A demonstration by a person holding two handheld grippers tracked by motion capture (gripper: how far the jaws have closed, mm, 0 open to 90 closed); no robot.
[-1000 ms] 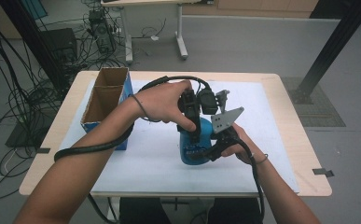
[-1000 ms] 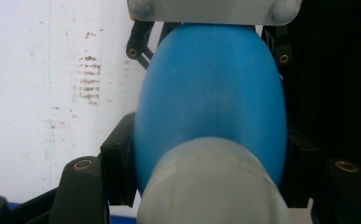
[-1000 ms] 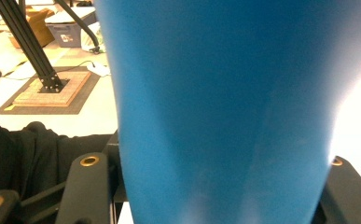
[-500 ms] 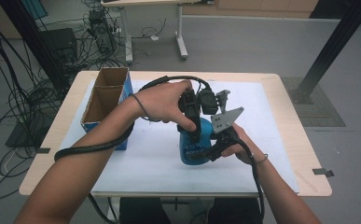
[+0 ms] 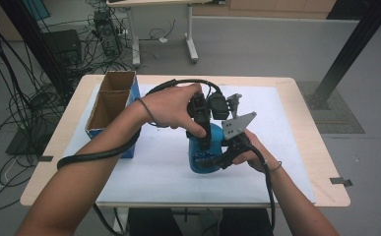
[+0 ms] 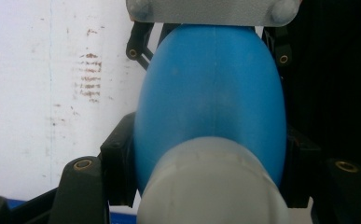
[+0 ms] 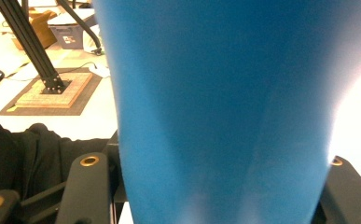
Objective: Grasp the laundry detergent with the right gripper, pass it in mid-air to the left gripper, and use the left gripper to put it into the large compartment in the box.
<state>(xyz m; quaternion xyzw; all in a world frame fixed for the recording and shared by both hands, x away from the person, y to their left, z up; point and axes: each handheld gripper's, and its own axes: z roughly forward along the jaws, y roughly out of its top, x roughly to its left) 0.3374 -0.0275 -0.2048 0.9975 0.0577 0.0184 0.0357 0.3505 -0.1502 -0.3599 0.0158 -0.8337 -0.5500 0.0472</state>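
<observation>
Left gripper (image 5: 205, 140) clamps from above on a smooth blue egg-shaped plastic bottle (image 5: 204, 155) with a pale frosted cap (image 6: 213, 186) | right gripper (image 5: 227, 153) clamps its side, jaws black | bottle stands mid-table on a white mat (image 5: 286, 142) | open cardboard box (image 5: 111, 105), blue-sided, stands at the mat's left | no readable writing.

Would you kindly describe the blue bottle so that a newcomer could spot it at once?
Start at the white mat on the wooden table. Near its middle, right of the open cardboard box, stands the blue bottle. It is the one bright blue rounded thing, clamped between both grippers.
</observation>
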